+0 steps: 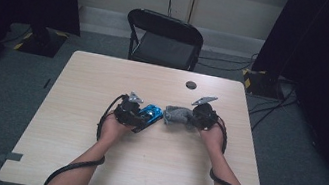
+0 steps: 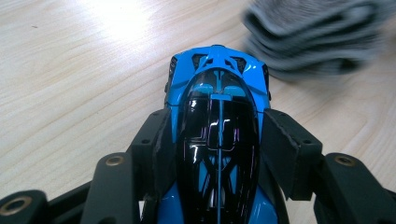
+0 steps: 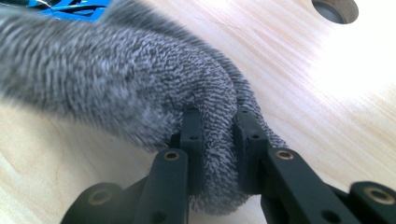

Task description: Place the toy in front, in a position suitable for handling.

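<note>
A blue toy car [image 1: 150, 115] with a black cockpit rests on the wooden table [image 1: 102, 87], and my left gripper [image 1: 140, 119] is shut on it. In the left gripper view the two pads press against both sides of the blue toy car [image 2: 217, 135]. Just to its right lies a folded grey cloth [image 1: 177, 115], pinched by my right gripper [image 1: 192, 119]. In the right gripper view the jaws are shut on a fold of the grey cloth [image 3: 130, 88], which bunches up between the black fingers [image 3: 192, 140]. The grey cloth [image 2: 317, 37] sits blurred just beyond the car's nose.
A small round dark hole [image 1: 191, 85] sits in the table behind the cloth, also the hole [image 3: 335, 9] at the top of the right gripper view. A black folding chair [image 1: 164, 39] stands behind the table. Cables trail from both grippers off the front edge.
</note>
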Demonstrator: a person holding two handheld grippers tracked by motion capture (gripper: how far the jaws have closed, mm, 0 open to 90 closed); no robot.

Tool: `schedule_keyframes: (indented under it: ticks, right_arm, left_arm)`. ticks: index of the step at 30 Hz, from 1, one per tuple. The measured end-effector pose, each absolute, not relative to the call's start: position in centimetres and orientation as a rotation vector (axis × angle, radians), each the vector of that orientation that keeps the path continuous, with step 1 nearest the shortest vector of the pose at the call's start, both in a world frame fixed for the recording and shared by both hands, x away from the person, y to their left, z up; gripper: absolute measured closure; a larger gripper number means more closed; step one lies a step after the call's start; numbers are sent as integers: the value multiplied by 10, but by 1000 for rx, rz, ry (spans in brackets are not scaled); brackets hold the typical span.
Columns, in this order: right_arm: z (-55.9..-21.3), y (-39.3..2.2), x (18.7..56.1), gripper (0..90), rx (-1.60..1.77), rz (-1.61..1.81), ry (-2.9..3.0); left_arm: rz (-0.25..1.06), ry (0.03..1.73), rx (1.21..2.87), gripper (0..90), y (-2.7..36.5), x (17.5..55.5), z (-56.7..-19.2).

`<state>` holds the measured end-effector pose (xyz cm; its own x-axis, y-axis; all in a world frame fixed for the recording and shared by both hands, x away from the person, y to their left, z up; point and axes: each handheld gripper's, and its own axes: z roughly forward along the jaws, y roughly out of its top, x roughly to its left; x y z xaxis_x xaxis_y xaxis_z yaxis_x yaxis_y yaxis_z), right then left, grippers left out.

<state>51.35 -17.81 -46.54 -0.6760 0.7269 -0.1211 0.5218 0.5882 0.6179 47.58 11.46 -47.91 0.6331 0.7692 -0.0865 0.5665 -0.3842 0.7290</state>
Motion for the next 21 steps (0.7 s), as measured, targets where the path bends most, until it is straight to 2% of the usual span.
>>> schedule_keyframes:
  ticks: [17, 21]
  right_arm:
    - [-453, -198, 493, 761, 995, 908, 2458]
    - [-449, -198, 481, 761, 952, 952, 2478]
  left_arm:
    - [321, 1032, 2075, 450, 118, 477, -480]
    - [322, 1016, 2075, 414, 118, 476, -480]
